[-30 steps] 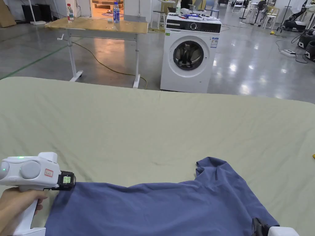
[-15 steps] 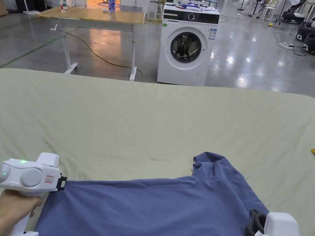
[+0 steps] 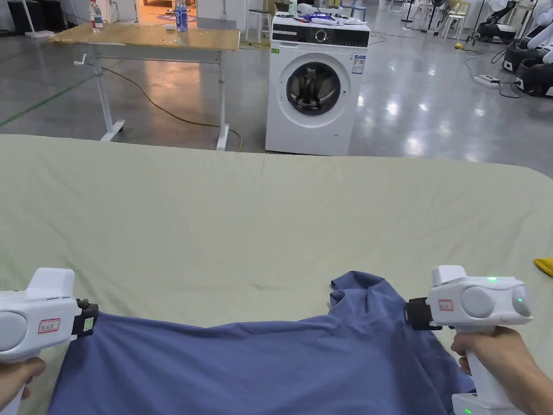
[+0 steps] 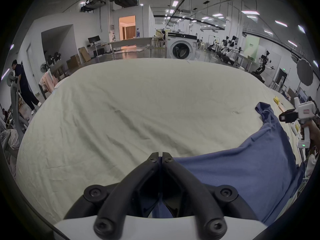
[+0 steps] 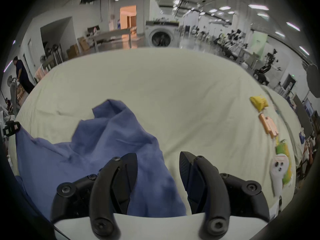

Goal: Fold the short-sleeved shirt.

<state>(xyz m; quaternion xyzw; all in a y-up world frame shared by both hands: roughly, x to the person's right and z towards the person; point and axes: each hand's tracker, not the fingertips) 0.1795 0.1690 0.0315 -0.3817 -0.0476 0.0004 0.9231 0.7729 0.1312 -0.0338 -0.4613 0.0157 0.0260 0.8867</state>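
Note:
A blue short-sleeved shirt (image 3: 259,367) lies spread across the near part of a pale green sheet (image 3: 270,216); its far right part is bunched up (image 3: 356,292). My left gripper (image 3: 89,319) is shut on the shirt's left corner, and in the left gripper view the jaws (image 4: 160,154) meet on blue cloth (image 4: 242,171). My right gripper (image 3: 413,313) hovers at the shirt's right side. In the right gripper view it (image 5: 158,159) stands open, jaws apart over the shirt (image 5: 103,139). The left gripper (image 5: 11,128) shows far off there; the right gripper (image 4: 284,118) shows in the left gripper view.
A white washing machine (image 3: 316,86) and a wooden table (image 3: 146,38) stand on the floor beyond the sheet's far edge. A yellow item (image 3: 544,266) and several small packets (image 5: 269,127) lie at the sheet's right side. A person (image 4: 22,86) stands far left.
My right gripper has risen from the bottom right edge to beside the bunched right part of the shirt. The left gripper keeps its hold on the corner. The head camera has shifted.

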